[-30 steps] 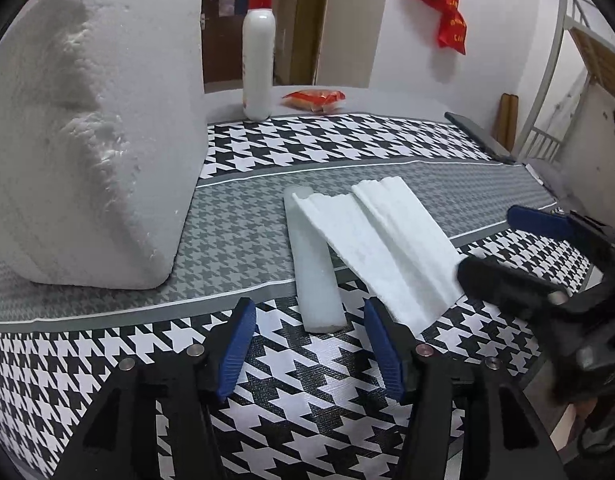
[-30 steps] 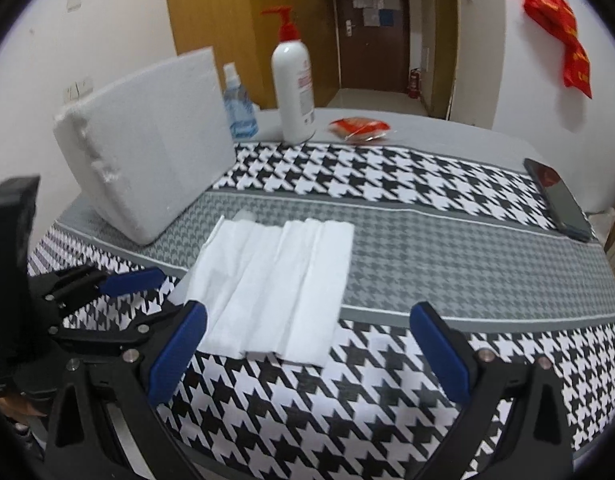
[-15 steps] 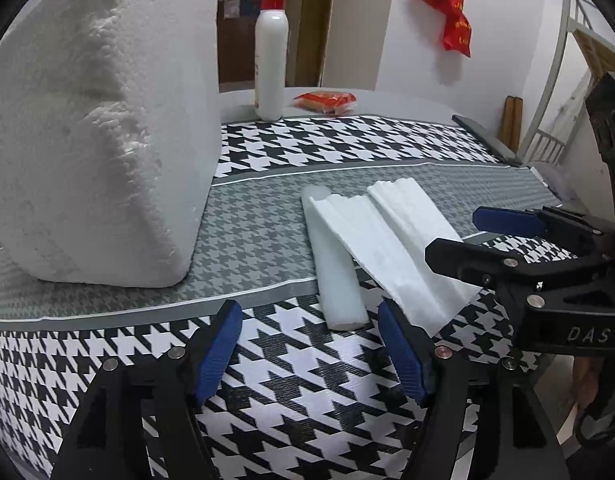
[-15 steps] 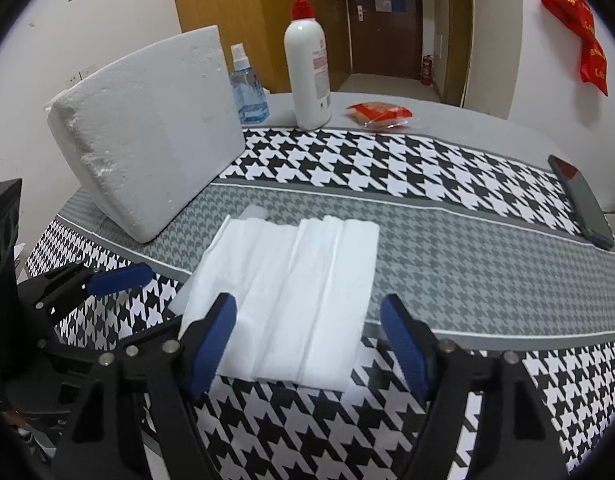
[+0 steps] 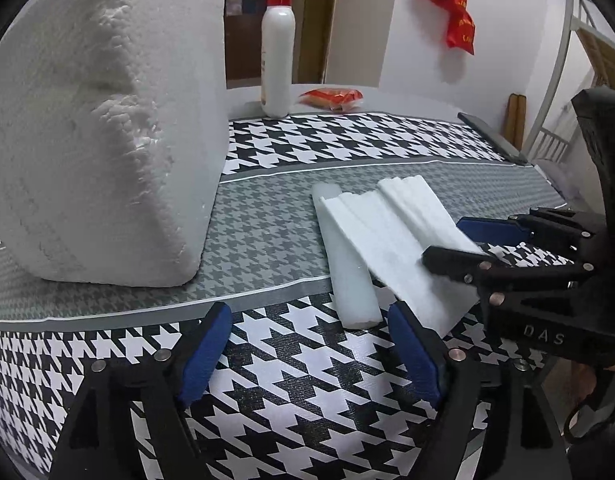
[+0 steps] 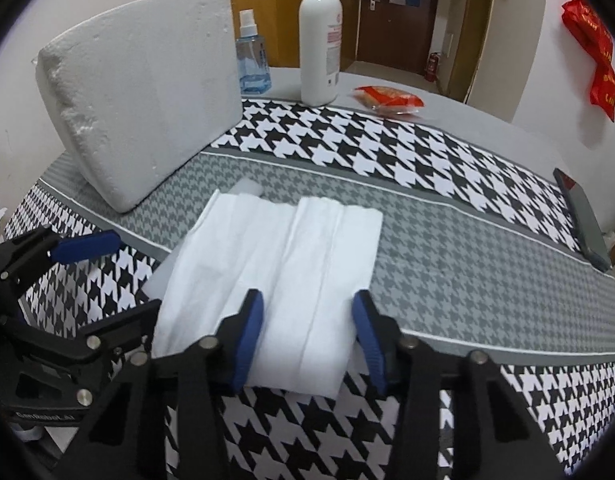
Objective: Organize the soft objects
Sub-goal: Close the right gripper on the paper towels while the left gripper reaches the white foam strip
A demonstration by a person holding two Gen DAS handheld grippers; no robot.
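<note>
Blue spray bottle behind foam block, right view only

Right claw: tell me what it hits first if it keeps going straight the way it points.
Most likely the folded white cloth. The right claw is open, its fingers already straddling the cloth's near edge, low over the houndstooth tablecloth. Its exact height above the cloth is unclear.

Left hand-held gripper: lower centre of its own view, blue-padded fingers spread wide, nothing between them; right hand-held gripper: lower centre of its view, jaws parted more narrowly, also visible at right edge of left view.
</note>
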